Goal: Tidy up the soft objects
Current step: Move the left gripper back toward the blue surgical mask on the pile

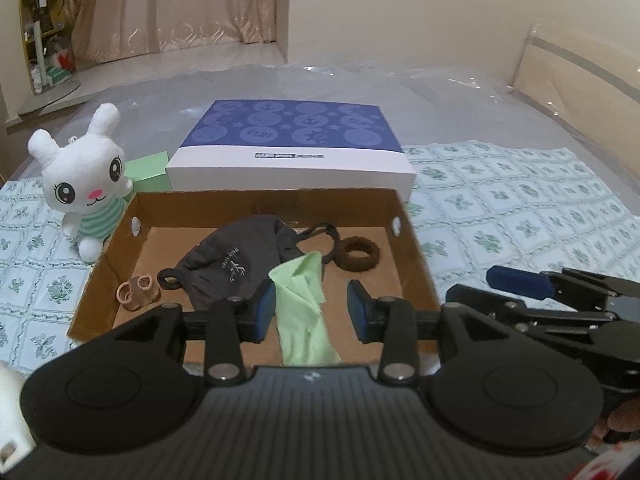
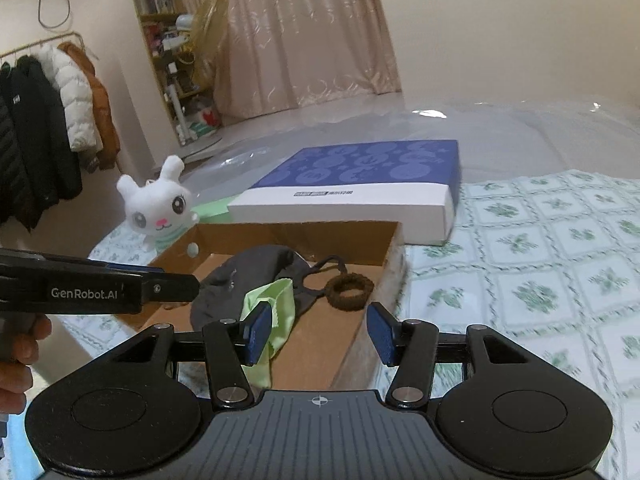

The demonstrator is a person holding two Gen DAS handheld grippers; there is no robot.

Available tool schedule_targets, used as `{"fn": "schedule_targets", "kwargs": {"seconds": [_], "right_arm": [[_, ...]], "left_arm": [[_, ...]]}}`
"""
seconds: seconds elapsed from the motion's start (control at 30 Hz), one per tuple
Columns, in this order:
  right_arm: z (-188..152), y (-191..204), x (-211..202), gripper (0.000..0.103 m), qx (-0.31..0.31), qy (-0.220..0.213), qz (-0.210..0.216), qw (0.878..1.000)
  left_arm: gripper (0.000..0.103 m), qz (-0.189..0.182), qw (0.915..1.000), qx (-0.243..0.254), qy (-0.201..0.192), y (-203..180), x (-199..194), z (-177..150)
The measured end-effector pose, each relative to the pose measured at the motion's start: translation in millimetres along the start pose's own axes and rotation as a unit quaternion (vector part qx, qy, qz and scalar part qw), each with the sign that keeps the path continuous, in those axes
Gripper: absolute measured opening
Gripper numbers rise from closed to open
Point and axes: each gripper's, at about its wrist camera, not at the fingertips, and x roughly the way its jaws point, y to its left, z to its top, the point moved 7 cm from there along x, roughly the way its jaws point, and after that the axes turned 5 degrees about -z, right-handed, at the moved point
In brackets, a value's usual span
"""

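Note:
An open cardboard box [image 1: 256, 204] holds a dark grey face mask [image 1: 236, 260], a brown scrunchie [image 1: 357, 254], pink hair ties [image 1: 136, 294] and a light green cloth [image 1: 300, 300]. The cloth lies loose from the mask down over the box's near edge. My left gripper [image 1: 314, 312] is open above that edge with the cloth between its jaws, its pads not pressing on it. My right gripper [image 2: 320, 334] is open beside it; the green cloth [image 2: 272, 300] lies next to its left finger. The scrunchie [image 2: 348, 290] sits beyond it. A white plush rabbit [image 1: 84, 184] sits outside the box at the left.
A blue and white flat box [image 1: 288, 140] lies behind the cardboard box, with a small green box [image 1: 148, 172] next to the rabbit. All rest on a bed with a green-patterned sheet [image 1: 520, 208]. Coats [image 2: 48, 120] hang at the left wall.

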Motion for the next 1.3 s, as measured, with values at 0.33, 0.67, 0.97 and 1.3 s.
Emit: {"fn": "schedule_targets", "kwargs": {"seconds": [0.33,0.67,0.97,1.3], "right_arm": [[-20.3,7.7,-81.8,0.053,0.048,-0.039,-0.021,0.998],[-50.8,37.5,-148.2,0.053,0.079,-0.052,-0.013,0.995],[-91.9,73.3,-181.0,0.053,0.074,-0.045,-0.018,0.996],[-136.3,122.0,-190.6,0.053,0.073,-0.022,0.006,0.997]], "left_arm": [[0.037,-0.032,0.9991,0.026,-0.01,-15.5,-72.5,-29.8],[0.037,-0.057,0.998,0.015,-0.024,0.3,-152.8,-73.6],[0.037,-0.022,0.9994,-0.004,-0.027,55.3,-215.7,-139.6],[0.037,0.041,0.9969,-0.06,-0.031,125.1,-266.5,-204.0]]}}
